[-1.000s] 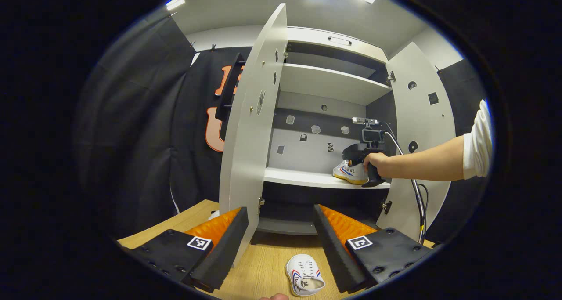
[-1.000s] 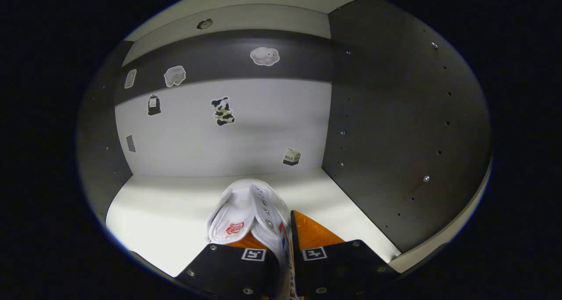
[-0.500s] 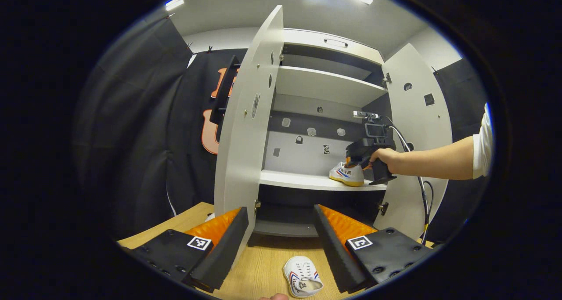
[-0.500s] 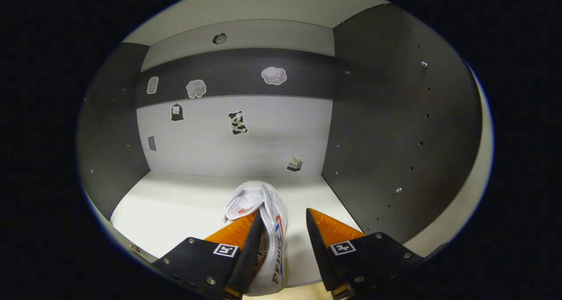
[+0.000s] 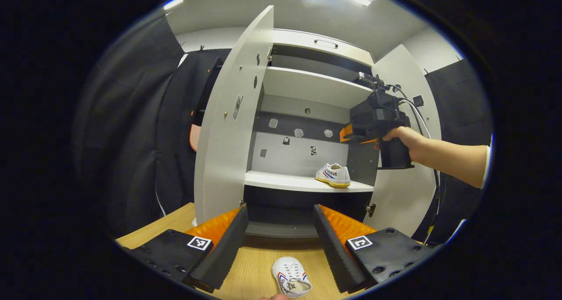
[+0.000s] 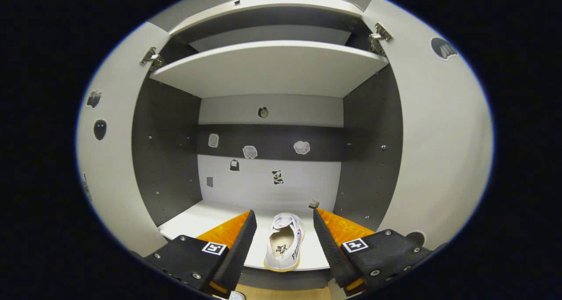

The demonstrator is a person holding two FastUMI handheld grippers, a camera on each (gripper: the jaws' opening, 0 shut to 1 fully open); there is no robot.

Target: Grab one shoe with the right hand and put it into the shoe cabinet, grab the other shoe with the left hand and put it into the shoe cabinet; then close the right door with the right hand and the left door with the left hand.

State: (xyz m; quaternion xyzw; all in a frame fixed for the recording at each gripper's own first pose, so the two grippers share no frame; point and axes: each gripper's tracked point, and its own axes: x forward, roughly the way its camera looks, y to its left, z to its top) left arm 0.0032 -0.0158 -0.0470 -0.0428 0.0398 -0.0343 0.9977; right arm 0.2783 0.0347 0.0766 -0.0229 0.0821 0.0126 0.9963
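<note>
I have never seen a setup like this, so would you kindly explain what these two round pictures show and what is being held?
A person holds a two-finger grasping tool in each hand; each tool carries a wide-angle camera looking out along its own fingers.

In the left gripper view, the left tool is open and holds nothing. Below it, one white shoe lies on the wooden floor. Farther off, a hand holds the right tool in front of the shoe cabinet, whose two doors stand open.

In the right gripper view, the right tool is open and holds nothing; the other shoe sits on the cabinet's shelf, free of the fingers.
</note>
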